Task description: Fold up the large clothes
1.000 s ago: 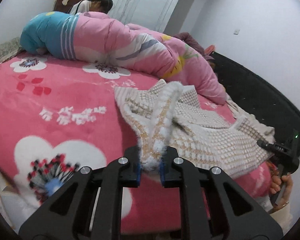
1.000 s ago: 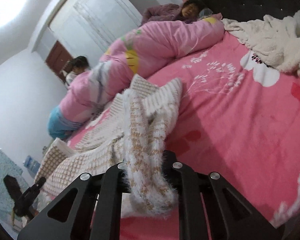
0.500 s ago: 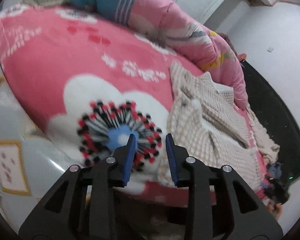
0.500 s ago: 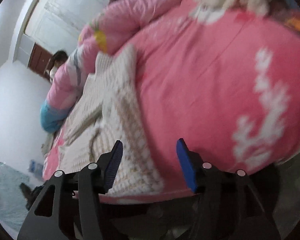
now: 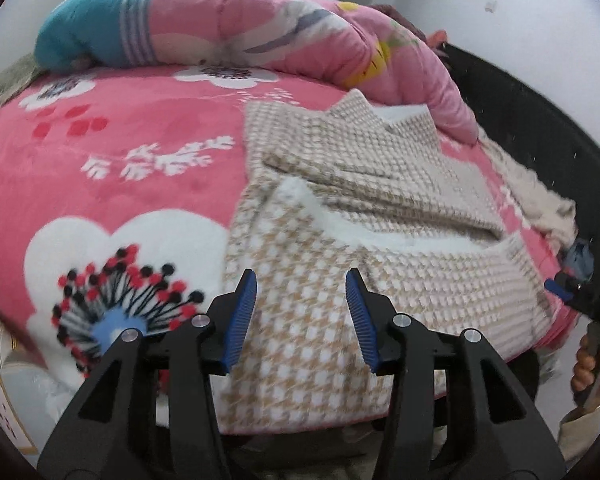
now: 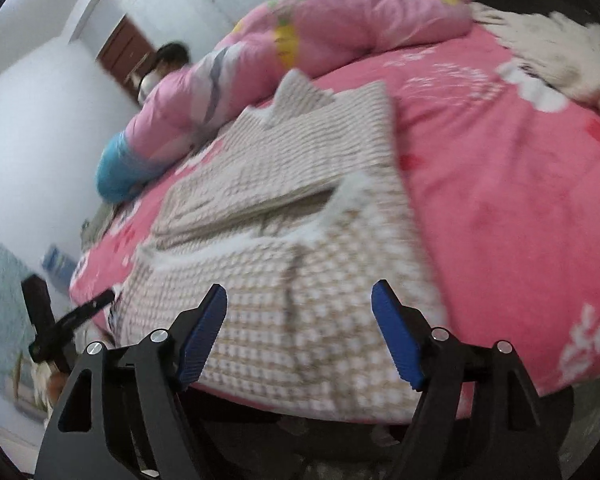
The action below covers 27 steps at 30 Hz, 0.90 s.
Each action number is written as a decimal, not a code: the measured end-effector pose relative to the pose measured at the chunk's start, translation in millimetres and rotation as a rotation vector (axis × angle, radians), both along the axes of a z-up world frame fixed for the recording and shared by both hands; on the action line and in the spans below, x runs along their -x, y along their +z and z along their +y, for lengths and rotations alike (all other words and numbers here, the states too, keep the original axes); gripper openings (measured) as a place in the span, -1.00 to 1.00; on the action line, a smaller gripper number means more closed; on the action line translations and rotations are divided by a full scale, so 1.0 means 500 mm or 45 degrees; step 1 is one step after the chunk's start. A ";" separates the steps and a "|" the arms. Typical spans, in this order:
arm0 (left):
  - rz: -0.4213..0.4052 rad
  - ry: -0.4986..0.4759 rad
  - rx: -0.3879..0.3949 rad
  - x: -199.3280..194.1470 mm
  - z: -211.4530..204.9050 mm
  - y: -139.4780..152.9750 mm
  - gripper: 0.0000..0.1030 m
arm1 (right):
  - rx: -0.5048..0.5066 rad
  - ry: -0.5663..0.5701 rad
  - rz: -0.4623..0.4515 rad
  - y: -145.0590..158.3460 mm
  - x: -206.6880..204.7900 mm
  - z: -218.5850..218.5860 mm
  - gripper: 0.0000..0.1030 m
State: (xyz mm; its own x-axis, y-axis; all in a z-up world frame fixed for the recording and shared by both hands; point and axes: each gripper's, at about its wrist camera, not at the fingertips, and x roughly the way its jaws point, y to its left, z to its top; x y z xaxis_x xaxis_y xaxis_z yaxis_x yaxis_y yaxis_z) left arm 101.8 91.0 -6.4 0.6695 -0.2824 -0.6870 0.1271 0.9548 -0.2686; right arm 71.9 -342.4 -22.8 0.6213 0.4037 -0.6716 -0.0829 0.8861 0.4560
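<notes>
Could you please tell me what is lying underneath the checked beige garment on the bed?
The checked garment lies on the pink floral blanket, which shows around it on both sides. The blanket's pattern beneath the garment is covered.

You have a bed (image 5: pixel 112 184) in front of you, covered by a pink blanket printed with white flowers. On it lies the beige-and-white houndstooth garment (image 5: pixel 340 216) — folded, its near edge hanging over the side. Behind it a rolled pink quilt (image 5: pixel 260 36) with a blue end stretches across, and a cream fluffy throw (image 6: pixel 556 56) sits toward the dark headboard.
</notes>
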 end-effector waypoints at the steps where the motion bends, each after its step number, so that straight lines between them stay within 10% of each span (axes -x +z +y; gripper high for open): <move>1: 0.006 -0.009 -0.022 -0.008 -0.009 -0.003 -0.13 | 0.018 0.017 0.007 -0.003 -0.007 0.012 0.42; 27: 0.013 -0.055 -0.176 -0.088 -0.032 -0.012 -0.03 | 0.238 0.171 0.062 -0.012 -0.110 0.103 0.42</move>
